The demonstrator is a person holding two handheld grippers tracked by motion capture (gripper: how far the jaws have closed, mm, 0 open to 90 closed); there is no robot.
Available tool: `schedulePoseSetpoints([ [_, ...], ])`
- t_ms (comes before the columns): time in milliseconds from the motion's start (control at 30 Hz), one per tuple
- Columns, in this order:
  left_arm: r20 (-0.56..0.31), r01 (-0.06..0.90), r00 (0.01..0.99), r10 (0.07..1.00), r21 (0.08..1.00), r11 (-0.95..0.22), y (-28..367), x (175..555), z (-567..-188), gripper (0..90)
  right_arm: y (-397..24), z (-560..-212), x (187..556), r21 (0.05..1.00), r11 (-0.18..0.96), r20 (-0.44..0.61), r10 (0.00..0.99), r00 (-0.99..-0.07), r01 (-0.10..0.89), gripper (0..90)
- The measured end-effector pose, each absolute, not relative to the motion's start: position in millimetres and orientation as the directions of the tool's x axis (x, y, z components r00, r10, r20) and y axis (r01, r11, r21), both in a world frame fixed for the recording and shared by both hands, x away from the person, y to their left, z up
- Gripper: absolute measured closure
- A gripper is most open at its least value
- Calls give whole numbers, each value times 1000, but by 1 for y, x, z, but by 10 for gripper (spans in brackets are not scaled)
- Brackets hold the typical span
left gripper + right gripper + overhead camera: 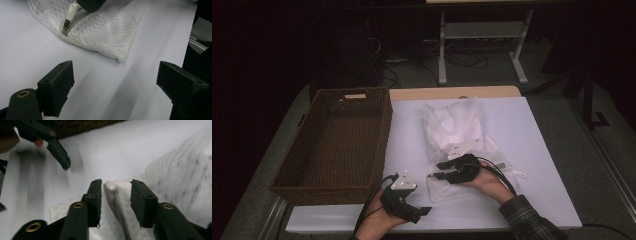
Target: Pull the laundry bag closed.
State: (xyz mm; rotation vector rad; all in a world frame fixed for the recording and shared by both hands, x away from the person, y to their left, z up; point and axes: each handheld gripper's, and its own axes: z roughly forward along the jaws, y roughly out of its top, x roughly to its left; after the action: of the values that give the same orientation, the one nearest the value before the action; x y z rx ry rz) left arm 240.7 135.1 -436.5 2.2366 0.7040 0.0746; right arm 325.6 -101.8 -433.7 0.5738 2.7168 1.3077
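A white mesh bag (455, 145) with a zipper lies near the middle of the white-covered bench (542, 150), to the right of an open brown wicker basket (337, 142). The right hand-held gripper (438, 170) rests over the bag's near end, its 2 jaws partly spread on either side of the white zipper pull (110, 186) without pressing it. The left hand-held gripper (424, 212) sits at the bench's near edge, just beside the bag's corner, with its 2 jaws spread wide and nothing between them.
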Motion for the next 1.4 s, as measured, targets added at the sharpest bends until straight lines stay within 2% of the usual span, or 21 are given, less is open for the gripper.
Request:
schedulePoseSetpoints([
  [167,-162,462,847,506,695,-551,134,241,-437,139,-106,-442,329,749,589,101,352,-931,304,568],
  [400,-163,465,845,510,695,-549,134,241,-437,139,-107,-453,329,720,642,64,314,-947,262,614],
  [567,-159,470,841,517,688,-553,132,242,-438,141,-110,-454,327,727,642,42,311,-950,242,717],
  [700,-153,468,842,518,685,-558,129,242,-439,144,-110,-456,327,738,633,37,307,-951,233,848],
  [933,-143,469,830,540,704,-534,124,247,-431,153,-111,-454,327,751,621,32,304,-952,223,871],
  [1167,-125,468,797,591,746,-474,114,266,-414,246,-119,-444,325,786,578,45,302,-952,220,871],
  [1400,-188,524,747,637,757,-391,116,296,-413,385,-121,-442,323,792,571,42,300,-953,215,871],
])
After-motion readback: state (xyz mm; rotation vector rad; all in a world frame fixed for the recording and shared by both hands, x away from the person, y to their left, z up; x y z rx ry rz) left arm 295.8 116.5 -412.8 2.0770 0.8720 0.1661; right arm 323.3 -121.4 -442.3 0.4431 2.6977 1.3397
